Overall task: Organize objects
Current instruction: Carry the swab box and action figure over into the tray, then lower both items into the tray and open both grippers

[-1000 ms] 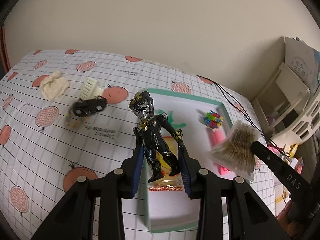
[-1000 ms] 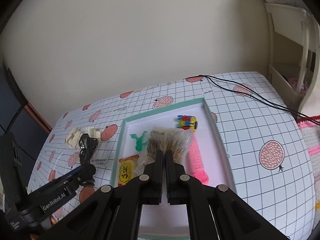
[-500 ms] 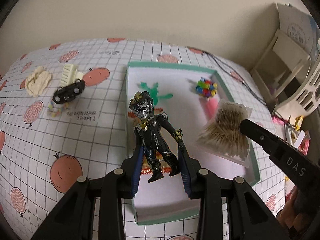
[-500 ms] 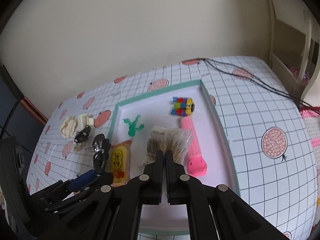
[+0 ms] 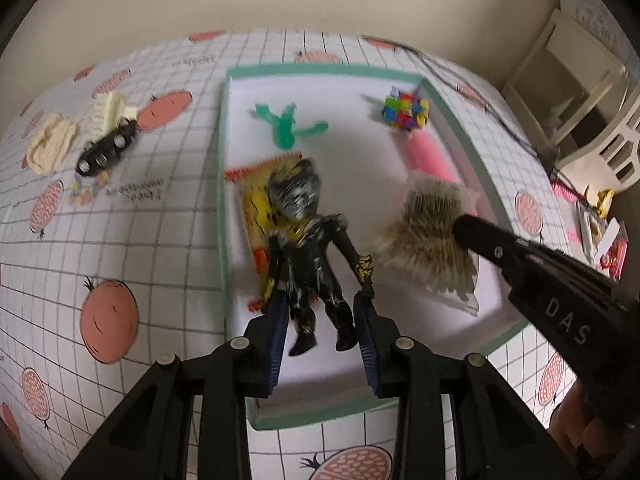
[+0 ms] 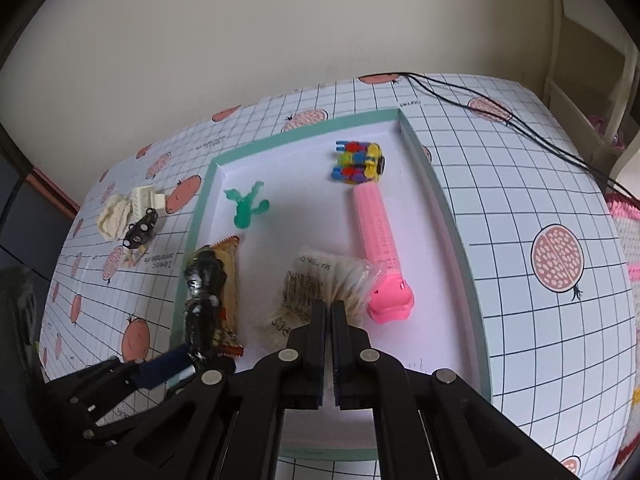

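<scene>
My left gripper (image 5: 322, 320) is closed on the legs of the black action figure (image 5: 308, 240), which I hold over the left part of the green-rimmed tray (image 5: 456, 112), above the yellow snack packet (image 5: 256, 208); I cannot tell if the figure touches the packet, the view is blurred there. My right gripper (image 6: 328, 344) is closed tight on the clear bag of cotton swabs (image 6: 320, 284), which hangs over the middle of the tray, just beside the pink dispenser (image 6: 378, 240). In the tray lie also a green figure (image 6: 246, 208) and a colourful block toy (image 6: 358, 162). On the counter (image 6: 520, 184), left of the tray, a black toy car (image 5: 106, 152) lies beside two cream pieces.
</scene>
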`<action>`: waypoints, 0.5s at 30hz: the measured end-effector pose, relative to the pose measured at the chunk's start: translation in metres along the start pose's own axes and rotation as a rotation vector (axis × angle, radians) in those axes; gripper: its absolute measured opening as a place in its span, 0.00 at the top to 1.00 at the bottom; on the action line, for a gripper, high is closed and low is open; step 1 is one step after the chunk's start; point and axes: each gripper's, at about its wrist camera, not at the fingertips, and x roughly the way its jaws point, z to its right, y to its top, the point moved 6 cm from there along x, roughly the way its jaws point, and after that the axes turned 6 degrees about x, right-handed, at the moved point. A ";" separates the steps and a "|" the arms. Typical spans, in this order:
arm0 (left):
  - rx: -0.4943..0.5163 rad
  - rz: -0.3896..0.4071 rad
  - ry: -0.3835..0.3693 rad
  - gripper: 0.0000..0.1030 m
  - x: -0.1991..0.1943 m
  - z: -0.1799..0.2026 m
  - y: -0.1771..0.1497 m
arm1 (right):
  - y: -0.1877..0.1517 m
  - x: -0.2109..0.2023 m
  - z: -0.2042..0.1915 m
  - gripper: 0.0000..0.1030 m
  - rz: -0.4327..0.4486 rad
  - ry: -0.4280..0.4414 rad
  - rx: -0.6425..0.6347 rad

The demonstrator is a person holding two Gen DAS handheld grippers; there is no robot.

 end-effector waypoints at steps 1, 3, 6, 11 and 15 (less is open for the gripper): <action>-0.001 -0.011 -0.004 0.68 0.003 0.001 -0.001 | 0.000 0.000 0.000 0.97 -0.002 0.000 -0.002; -0.007 -0.032 -0.017 0.69 0.008 0.002 -0.003 | -0.002 0.002 0.000 0.97 -0.012 -0.001 -0.004; -0.002 -0.052 -0.016 0.69 0.011 0.004 -0.006 | -0.007 0.009 0.001 0.97 -0.043 -0.027 -0.012; -0.024 -0.073 -0.023 0.69 0.018 -0.001 -0.008 | -0.011 0.013 0.001 0.97 -0.066 -0.035 -0.024; -0.024 -0.073 -0.022 0.69 0.018 -0.002 -0.007 | -0.013 0.016 0.002 0.97 -0.075 -0.046 -0.028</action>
